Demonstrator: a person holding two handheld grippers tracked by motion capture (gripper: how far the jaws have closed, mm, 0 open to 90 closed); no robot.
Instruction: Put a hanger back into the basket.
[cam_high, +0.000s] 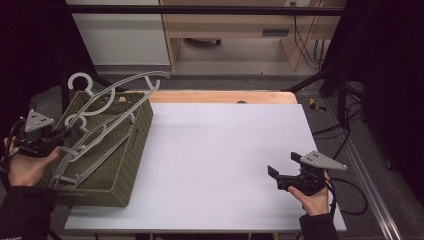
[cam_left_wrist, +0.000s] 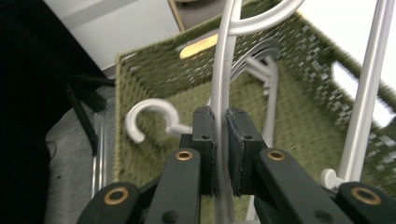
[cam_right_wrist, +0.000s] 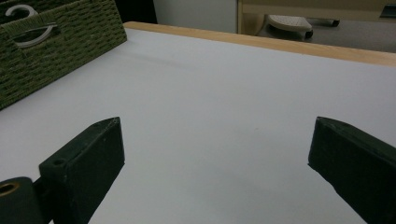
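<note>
Your left gripper (cam_left_wrist: 220, 140) at 9 o'clock, clamped on pale grey plastic hanger (cam_left_wrist: 224, 70) over olive woven basket (cam_high: 131, 150), your right gripper (cam_high: 284, 168) at 4 o'clock, jaws wide, empty, above white tabletop (cam_high: 220, 150).

Probably a lab: black frame (cam_high: 200, 10), trailing cables (cam_high: 305, 45)

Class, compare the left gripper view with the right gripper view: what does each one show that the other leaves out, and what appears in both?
The left gripper view alone shows the left gripper, its jaws clamped on the thin rod of a grey plastic coat hanger, and the inside of the basket. The right gripper view alone shows the right gripper with its jaws wide apart and holding nothing, above the white tabletop with its light wooden edge. Both show the green woven basket and a curved grey hanger hook.
</note>
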